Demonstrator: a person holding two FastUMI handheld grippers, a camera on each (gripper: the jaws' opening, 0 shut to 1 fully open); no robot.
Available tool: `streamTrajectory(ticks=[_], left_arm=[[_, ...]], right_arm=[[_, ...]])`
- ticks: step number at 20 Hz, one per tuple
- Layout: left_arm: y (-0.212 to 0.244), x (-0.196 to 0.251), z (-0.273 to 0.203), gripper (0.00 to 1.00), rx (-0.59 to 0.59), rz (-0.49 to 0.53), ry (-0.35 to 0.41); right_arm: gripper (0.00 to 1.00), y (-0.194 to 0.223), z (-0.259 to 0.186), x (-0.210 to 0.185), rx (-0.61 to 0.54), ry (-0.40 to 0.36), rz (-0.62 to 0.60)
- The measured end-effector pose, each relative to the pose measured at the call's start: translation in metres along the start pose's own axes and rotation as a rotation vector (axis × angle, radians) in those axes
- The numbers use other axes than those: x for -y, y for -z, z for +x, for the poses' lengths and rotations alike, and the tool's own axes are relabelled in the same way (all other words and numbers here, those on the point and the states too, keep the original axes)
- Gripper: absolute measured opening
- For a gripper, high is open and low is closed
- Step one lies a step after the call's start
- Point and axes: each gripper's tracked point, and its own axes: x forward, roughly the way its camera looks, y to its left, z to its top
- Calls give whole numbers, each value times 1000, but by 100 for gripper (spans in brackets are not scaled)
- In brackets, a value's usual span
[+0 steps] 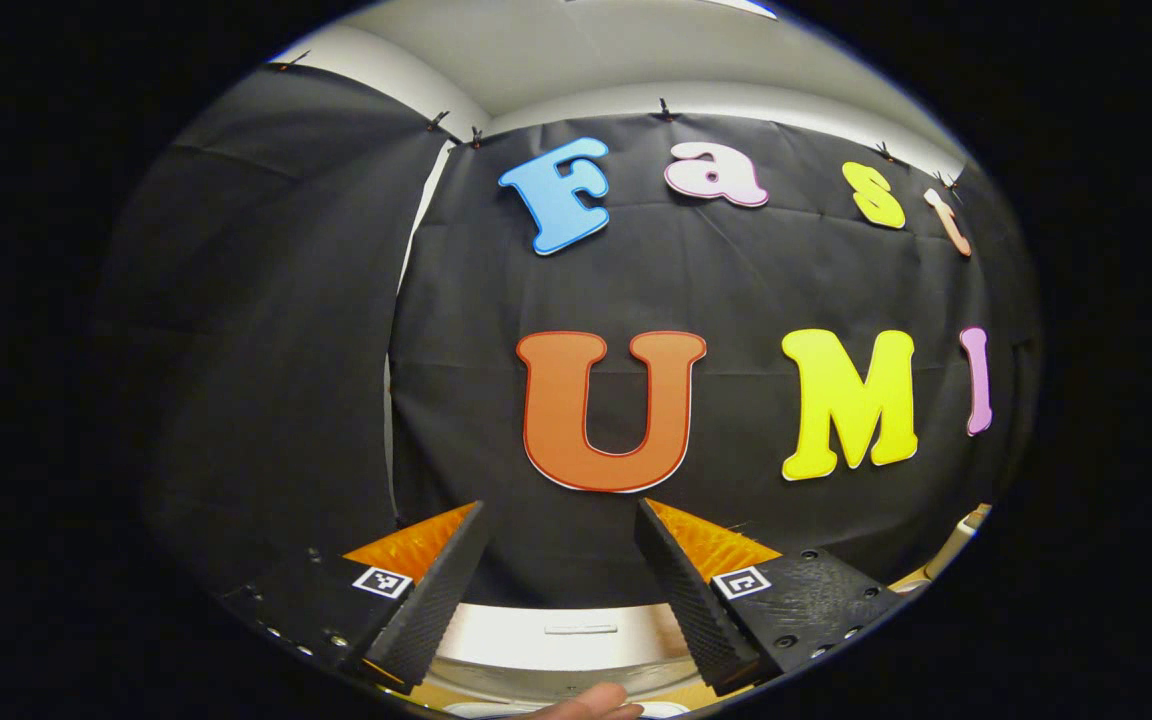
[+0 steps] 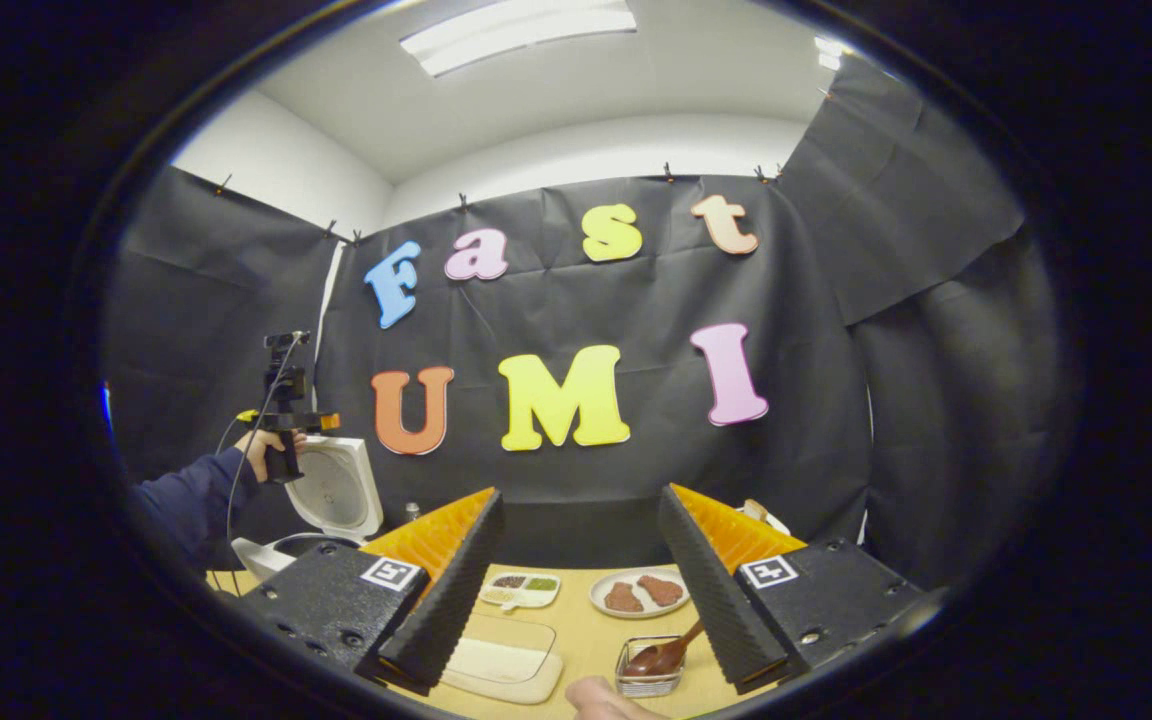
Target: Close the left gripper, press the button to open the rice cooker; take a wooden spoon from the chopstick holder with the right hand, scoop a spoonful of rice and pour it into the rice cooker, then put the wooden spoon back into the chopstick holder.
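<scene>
Booth evenly lit from overhead; ceiling light panel (image 2: 521, 32) in right gripper view slightly blown out. Black cloth wall soaks up light, folds barely readable. Heavy fisheye bend at rims in both views, straight edges curve. Centre sharp, periphery soft and dim. Mild glare on rice cooker lid (image 1: 561, 635) in left gripper view. Shadows faint, probably diffuse source.

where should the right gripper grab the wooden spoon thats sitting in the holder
Grip the wooden spoon on its handle, the free part that slants up and to the right out of the metal holder. Its bowl lies low inside the holder, so come from above, jaws across the handle. The right gripper is open and above the table, so a short drop probably suffices.
</scene>
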Motion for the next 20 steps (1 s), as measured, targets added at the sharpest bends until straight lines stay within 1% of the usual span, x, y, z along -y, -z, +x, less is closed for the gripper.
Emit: streamTrajectory(ticks=[1, 2, 3, 4, 5, 8, 9, 10, 11, 13, 14, 19, 20], left_arm=[[13, 1, 0, 94, -40, 13, 6], [21, -4, -1, 94, -73, 54, -22], [17, -8, -2, 95, -46, 62, -32], [17, -4, -4, 100, -72, 53, -27], [22, -4, -6, 96, -87, 66, -38], [24, -4, -14, 97, -137, 62, -37], [25, -2, -26, 97, -147, 64, -30], [27, -1, -35, 97, -161, 66, -25], [29, -1, -42, 96, -167, 63, -23], [30, 0, -58, 97, -163, 60, -25], [33, 0, -68, 97, -167, 67, -24], [54, 2, -120, 96, -232, 29, -5], [59, 0, -129, 96, -248, 20, -8]], right_arm=[[100, 3, 0, 0, -12, 3, -3], [100, 5, -2, 0, -24, 5, -3], [100, 6, -4, 2, -34, 18, -1], [100, 6, -7, 4, -42, 27, -1], [100, 5, -11, 4, -46, 32, 0], [100, 3, -24, 9, -58, 62, -7], [99, 4, -30, 13, -72, 76, -9], [100, 6, -36, 12, -87, 79, -5], [99, 7, -43, 10, -105, 74, 6], [100, 7, -57, 5, -126, 54, 23], [100, 6, -63, 8, -131, 55, 20], [100, 3, -95, 18, -146, 75, 14], [100, -2, -90, 18, -149, 78, 15]])
